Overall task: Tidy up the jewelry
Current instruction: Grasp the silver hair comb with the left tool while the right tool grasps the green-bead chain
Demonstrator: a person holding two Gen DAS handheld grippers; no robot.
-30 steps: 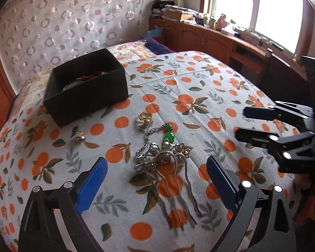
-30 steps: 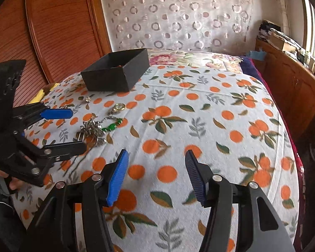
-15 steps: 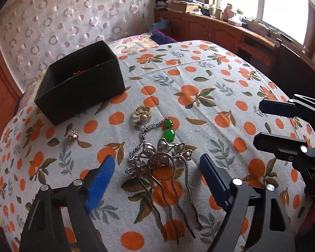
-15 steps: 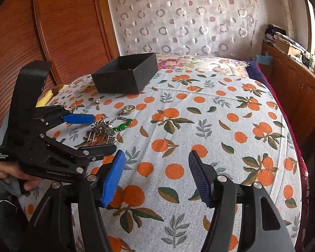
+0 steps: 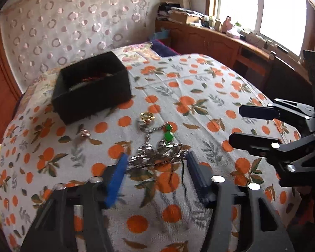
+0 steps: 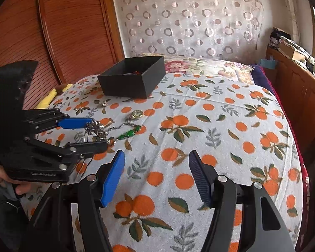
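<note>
Left wrist view: my left gripper (image 5: 155,168) sits low over the bedspread (image 5: 210,96), and its jaws have just been closing around the silver hair comb (image 5: 157,157).
Left claw: partly closed, the comb's ornate head between the blue pads; I cannot tell whether the pads press on it yet, as the picture is blurred there.
Comb: lies on the spread, prongs running toward the camera, tangled with a chain and green beads (image 5: 168,132).
Ring: a gold ring (image 5: 146,116) lies just beyond the beads, apart from my claw.
Earring: a small stud (image 5: 85,133) lies alone to the left, near the box.
Box: the black box (image 5: 90,88) stands farther back on the spread, open, with a few pieces inside.
Right wrist view: my right gripper (image 6: 156,174) hovers over bare cloth, well apart from the jewelry.
Right claw: jaws apart, nothing between them.
Hand: a hand (image 6: 2,178) grips the left tool's handle at the left edge.
</note>
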